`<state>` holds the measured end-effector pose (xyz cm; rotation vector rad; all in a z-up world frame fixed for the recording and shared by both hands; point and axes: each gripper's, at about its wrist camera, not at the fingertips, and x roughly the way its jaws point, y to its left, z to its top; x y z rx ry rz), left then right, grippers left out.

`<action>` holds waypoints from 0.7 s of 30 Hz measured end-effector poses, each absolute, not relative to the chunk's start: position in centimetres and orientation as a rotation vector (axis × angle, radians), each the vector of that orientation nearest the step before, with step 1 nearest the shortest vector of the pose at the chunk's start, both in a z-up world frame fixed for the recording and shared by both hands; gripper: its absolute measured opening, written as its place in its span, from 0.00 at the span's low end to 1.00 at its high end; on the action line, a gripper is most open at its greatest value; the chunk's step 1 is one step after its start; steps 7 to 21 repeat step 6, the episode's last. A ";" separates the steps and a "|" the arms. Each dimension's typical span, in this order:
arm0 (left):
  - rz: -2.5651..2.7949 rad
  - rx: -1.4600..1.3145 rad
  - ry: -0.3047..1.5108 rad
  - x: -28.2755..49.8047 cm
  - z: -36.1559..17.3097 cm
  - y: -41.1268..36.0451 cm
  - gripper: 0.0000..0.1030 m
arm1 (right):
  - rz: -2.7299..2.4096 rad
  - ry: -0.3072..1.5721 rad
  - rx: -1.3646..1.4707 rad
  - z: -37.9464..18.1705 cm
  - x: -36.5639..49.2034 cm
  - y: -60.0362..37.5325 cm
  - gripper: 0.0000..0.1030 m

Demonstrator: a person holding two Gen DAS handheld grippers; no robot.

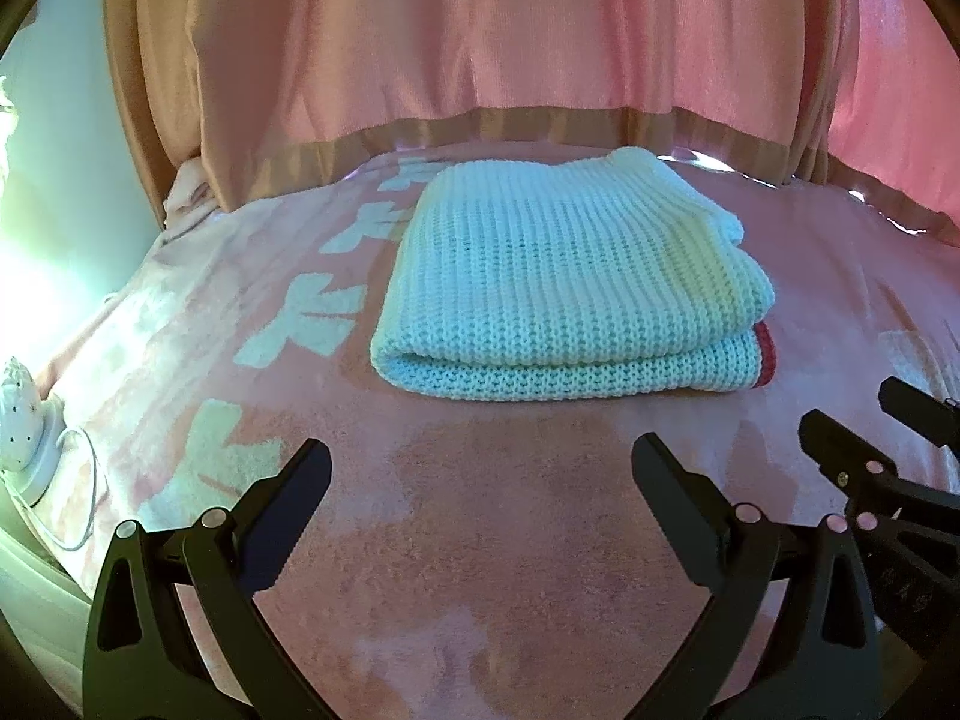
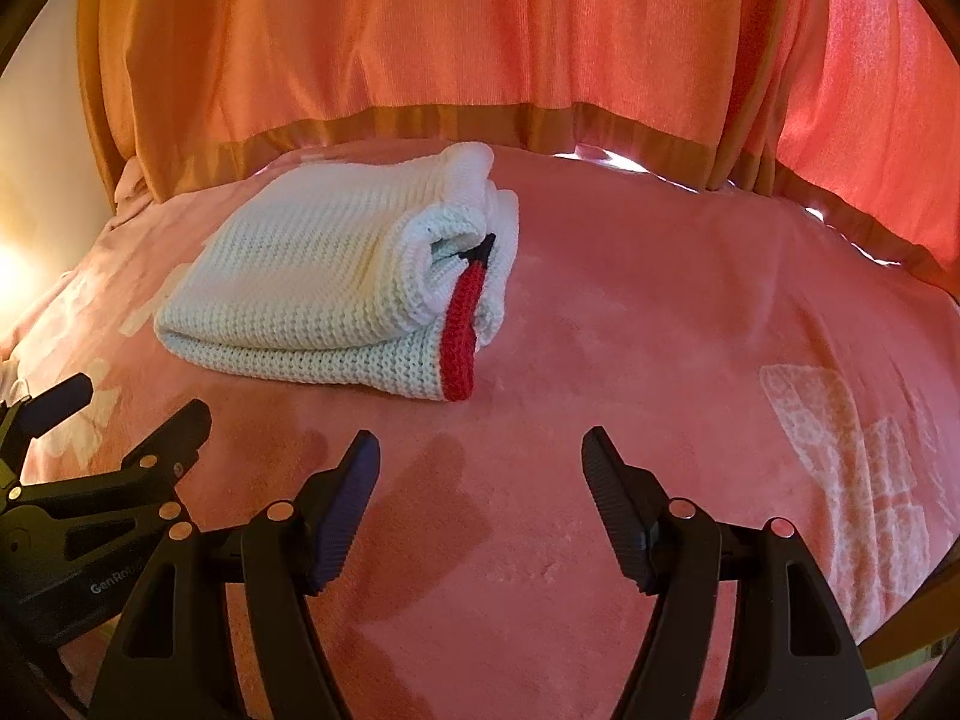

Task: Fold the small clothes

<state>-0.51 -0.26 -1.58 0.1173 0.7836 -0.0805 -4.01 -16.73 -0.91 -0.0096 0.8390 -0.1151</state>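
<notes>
A white knitted garment lies folded into a thick rectangle on the pink blanket. It also shows in the right wrist view, with a red trimmed edge at its right end. My left gripper is open and empty, a little short of the garment's near edge. My right gripper is open and empty, near the garment's right front corner. Each gripper shows at the edge of the other's view: the right one, the left one.
Pink curtains with a tan hem hang behind the bed. A white lamp base with a cord sits at the left edge of the bed. The blanket carries white patterns on its right and left sides.
</notes>
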 end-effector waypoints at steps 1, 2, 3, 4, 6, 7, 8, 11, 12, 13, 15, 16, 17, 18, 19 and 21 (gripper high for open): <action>-0.080 0.106 0.787 -0.4 -1.6 -0.1 0.95 | -0.114 0.839 -0.008 -0.9 -4.1 -16.7 0.66; -0.076 0.103 0.783 -0.4 -1.6 0.0 0.95 | -0.113 0.840 -0.007 -0.9 -4.1 -16.7 0.66; -0.071 0.105 0.776 -0.4 -1.5 -0.1 0.95 | -0.111 0.839 -0.009 -0.9 -4.0 -16.7 0.67; -0.064 0.112 0.762 -0.5 -1.4 -0.1 0.95 | -0.113 0.837 -0.010 -0.9 -4.0 -16.7 0.67; -0.062 0.115 0.754 -0.5 -1.2 -0.1 0.95 | -0.111 0.837 -0.004 -0.8 -3.9 -16.8 0.67; -0.062 0.115 0.754 -0.5 -1.2 -0.1 0.95 | -0.111 0.837 -0.004 -0.8 -3.9 -16.8 0.67; -0.062 0.115 0.754 -0.5 -1.2 -0.1 0.95 | -0.111 0.837 -0.004 -0.8 -3.9 -16.8 0.67; -0.062 0.115 0.754 -0.5 -1.2 -0.1 0.95 | -0.111 0.837 -0.004 -0.8 -3.9 -16.8 0.67; -0.062 0.115 0.754 -0.5 -1.2 -0.1 0.95 | -0.111 0.837 -0.004 -0.8 -3.9 -16.8 0.67; -0.062 0.115 0.754 -0.5 -1.2 -0.1 0.95 | -0.111 0.837 -0.004 -0.8 -3.9 -16.8 0.67; -0.062 0.115 0.754 -0.5 -1.2 -0.1 0.95 | -0.111 0.837 -0.004 -0.8 -3.9 -16.8 0.67; -0.062 0.115 0.754 -0.5 -1.2 -0.1 0.95 | -0.111 0.837 -0.004 -0.8 -3.9 -16.8 0.67; -0.062 0.115 0.754 -0.5 -1.2 -0.1 0.95 | -0.111 0.837 -0.004 -0.8 -3.9 -16.8 0.67; -0.062 0.115 0.754 -0.5 -1.2 -0.1 0.95 | -0.111 0.837 -0.004 -0.8 -3.9 -16.8 0.67; -0.062 0.115 0.754 -0.5 -1.2 -0.1 0.95 | -0.111 0.837 -0.004 -0.8 -3.9 -16.8 0.67; -0.062 0.115 0.754 -0.5 -1.2 -0.1 0.95 | -0.111 0.837 -0.004 -0.8 -3.9 -16.8 0.67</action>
